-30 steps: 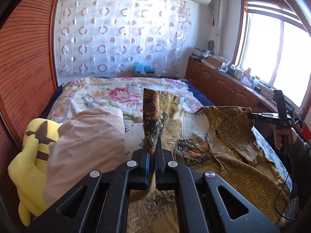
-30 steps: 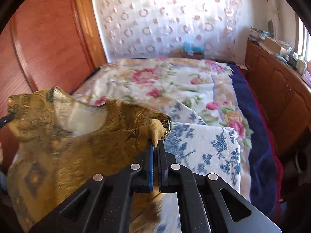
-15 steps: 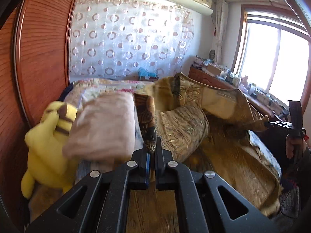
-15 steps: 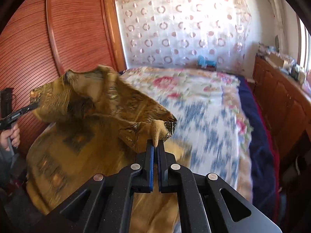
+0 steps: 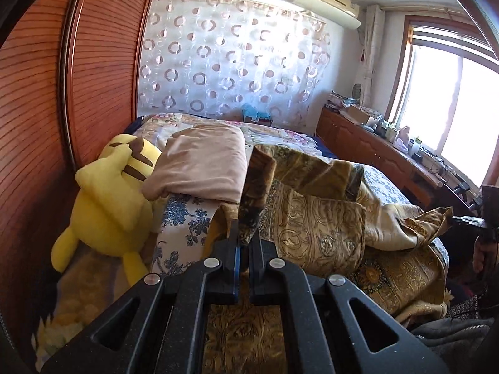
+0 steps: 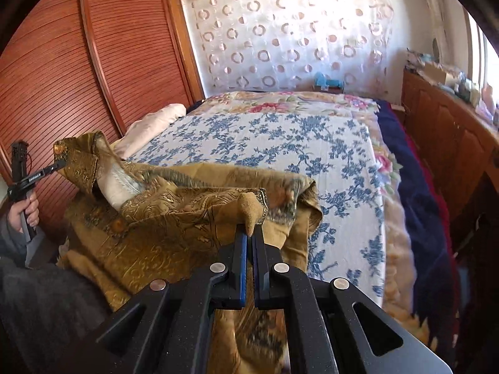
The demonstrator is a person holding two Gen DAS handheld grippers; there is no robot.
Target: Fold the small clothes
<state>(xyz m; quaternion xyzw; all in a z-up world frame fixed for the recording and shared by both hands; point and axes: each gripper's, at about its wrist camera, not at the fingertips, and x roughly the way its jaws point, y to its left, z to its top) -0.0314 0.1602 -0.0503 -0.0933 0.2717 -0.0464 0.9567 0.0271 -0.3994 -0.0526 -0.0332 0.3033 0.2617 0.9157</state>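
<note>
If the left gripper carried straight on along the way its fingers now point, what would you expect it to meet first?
Most likely the folded beige blanket. The left gripper, shut on a corner of the golden patterned garment, points slightly down across the bed. The blanket lies just beyond the pinched fabric, though depth is unclear.

garment point(image 5: 321, 233): gold brocade cloth, sheen | wardrobe point(image 6: 62, 71): ribbed wood | claws: matt plastic

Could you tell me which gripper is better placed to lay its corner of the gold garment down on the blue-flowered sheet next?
Probably the right gripper: its corner of the gold garment hangs beside bare blue-flowered sheet, while the left gripper faces the pink folded blanket.
</note>
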